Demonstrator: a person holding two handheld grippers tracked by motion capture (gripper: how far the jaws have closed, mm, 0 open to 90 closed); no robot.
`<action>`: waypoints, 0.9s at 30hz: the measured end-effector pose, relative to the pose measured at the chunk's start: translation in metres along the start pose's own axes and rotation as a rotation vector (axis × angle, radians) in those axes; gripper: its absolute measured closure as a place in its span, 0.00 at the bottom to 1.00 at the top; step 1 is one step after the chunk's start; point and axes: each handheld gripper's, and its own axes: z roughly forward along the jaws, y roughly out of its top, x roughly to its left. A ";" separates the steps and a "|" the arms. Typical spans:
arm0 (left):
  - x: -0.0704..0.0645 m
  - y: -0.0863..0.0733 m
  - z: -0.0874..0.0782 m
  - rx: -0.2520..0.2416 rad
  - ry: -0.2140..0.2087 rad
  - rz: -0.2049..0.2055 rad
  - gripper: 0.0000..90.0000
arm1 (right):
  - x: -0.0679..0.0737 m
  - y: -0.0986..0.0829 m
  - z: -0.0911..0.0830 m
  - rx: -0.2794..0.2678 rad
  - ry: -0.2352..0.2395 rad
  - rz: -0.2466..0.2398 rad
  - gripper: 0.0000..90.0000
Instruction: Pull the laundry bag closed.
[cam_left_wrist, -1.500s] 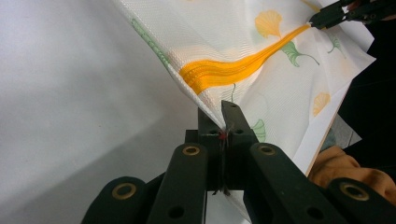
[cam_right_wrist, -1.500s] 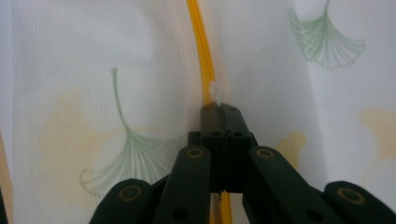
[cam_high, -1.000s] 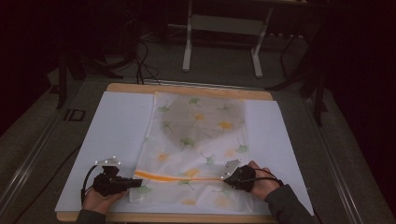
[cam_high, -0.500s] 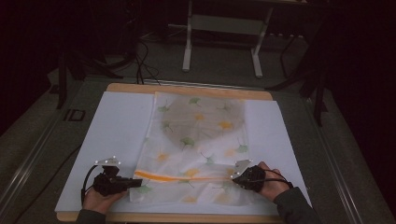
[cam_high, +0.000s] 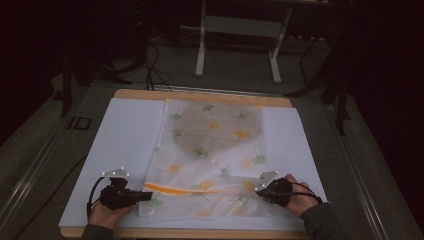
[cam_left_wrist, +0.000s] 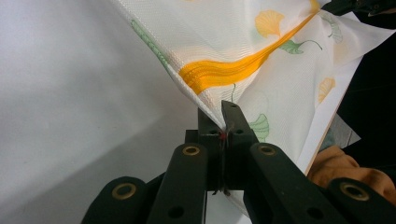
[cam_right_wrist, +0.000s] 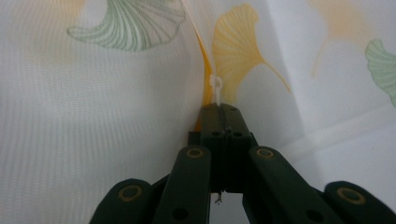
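A white cloth (cam_high: 212, 150) printed with green and yellow ginkgo leaves and an orange band lies spread on the white table top. My left gripper (cam_high: 146, 195) pinches the cloth's near left edge, beside the orange band (cam_left_wrist: 224, 72); its jaws are shut on the fabric (cam_left_wrist: 223, 122). My right gripper (cam_high: 260, 187) grips the near right edge, jaws shut on a fold by the orange band (cam_right_wrist: 203, 88), where a small white plastic loop (cam_right_wrist: 216, 88) sticks up. Between the two grippers the near edge is lifted and wrinkled.
The white sheet (cam_high: 125, 145) covers a wooden board (cam_high: 200, 95) with bare margins left and right of the cloth. A metal stand (cam_high: 240, 30) and cables stand on the dark floor beyond. An orange cloth (cam_left_wrist: 345, 170) shows below the table's near edge.
My right gripper has shifted slightly right and toward the near edge, pulling the cloth's near edge with it. The left gripper has stayed put.
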 end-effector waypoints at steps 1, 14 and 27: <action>0.000 0.000 0.000 0.000 -0.001 0.000 0.98 | 0.000 -0.002 -0.001 0.003 -0.003 0.002 1.00; 0.000 -0.001 0.000 0.002 -0.005 -0.004 0.98 | -0.002 -0.021 -0.010 0.013 -0.013 0.032 1.00; 0.004 -0.005 -0.005 -0.004 0.007 -0.036 0.98 | -0.008 -0.056 -0.019 0.063 -0.068 0.102 1.00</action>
